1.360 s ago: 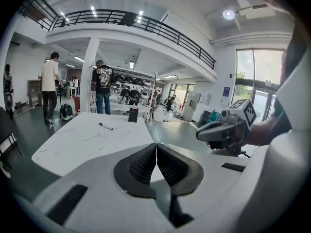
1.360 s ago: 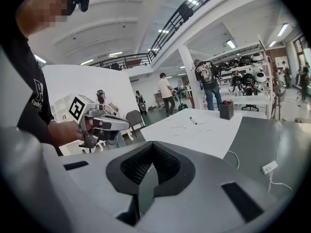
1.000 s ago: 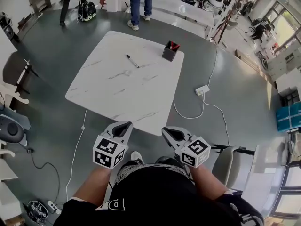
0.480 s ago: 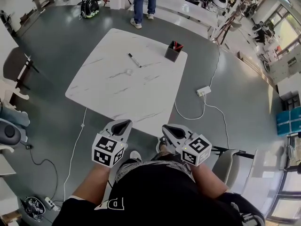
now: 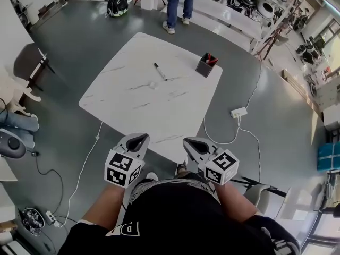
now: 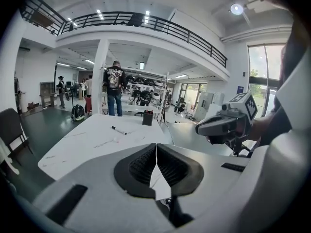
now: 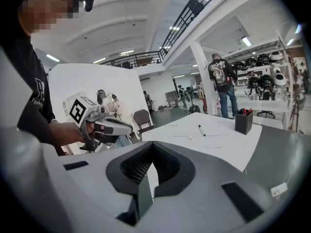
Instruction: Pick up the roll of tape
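Note:
A small pale roll of tape (image 5: 153, 84) lies near the middle of the white marble table (image 5: 127, 113). It shows as a tiny speck in the left gripper view (image 6: 115, 140) and the right gripper view (image 7: 190, 138). My left gripper (image 5: 139, 138) (image 6: 156, 144) is held over the floor just short of the table's near edge, jaws shut and empty. My right gripper (image 5: 190, 142) (image 7: 152, 142) hangs beside it at the same distance, jaws also shut with nothing in them. Both point toward the table, far from the tape.
A black marker (image 5: 159, 71) lies just beyond the tape, and a dark pen holder (image 5: 206, 65) stands at the far right corner. A power strip (image 5: 238, 112) and cables lie on the floor to the right. Chairs (image 5: 26, 62) stand at the left, and a person (image 5: 179, 4) stands beyond the table.
The table and its objects have shifted slightly right and lower in the head view. Both grippers stay shut and side by side, edging toward the table.

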`<state>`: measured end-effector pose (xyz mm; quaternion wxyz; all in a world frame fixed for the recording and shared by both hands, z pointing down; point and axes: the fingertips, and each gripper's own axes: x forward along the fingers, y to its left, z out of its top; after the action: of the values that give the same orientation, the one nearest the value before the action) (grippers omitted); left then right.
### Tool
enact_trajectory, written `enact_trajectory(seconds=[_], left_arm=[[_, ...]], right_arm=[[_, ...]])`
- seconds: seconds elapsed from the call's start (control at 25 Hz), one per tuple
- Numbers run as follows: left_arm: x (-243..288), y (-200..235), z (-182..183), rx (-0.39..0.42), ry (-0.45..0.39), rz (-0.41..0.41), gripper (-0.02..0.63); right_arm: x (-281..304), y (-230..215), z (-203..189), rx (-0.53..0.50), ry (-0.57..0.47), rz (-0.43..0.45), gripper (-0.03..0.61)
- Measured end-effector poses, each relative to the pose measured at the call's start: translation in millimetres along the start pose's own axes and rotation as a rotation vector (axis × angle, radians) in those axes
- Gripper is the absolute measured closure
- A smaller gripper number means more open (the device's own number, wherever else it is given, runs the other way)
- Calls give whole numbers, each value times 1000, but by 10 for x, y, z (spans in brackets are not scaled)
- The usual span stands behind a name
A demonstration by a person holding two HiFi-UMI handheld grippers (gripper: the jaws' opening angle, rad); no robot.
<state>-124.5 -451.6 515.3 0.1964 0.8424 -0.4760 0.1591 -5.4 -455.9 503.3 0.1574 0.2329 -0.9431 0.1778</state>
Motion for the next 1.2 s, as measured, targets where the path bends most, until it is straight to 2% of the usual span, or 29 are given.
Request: enact_trajectory(seconds=[0.24, 0.72, 1.2], left_arm=[[323, 132, 159, -16, -2, 57, 594], [1138, 312, 214, -14, 74, 147, 592], [1852, 976, 212, -71, 128, 236, 578]], right_arm=[[37, -376, 101, -3, 14, 27, 575], [9, -1197, 143, 56, 0, 17, 575], [114, -1675, -19, 117, 42, 63, 575]])
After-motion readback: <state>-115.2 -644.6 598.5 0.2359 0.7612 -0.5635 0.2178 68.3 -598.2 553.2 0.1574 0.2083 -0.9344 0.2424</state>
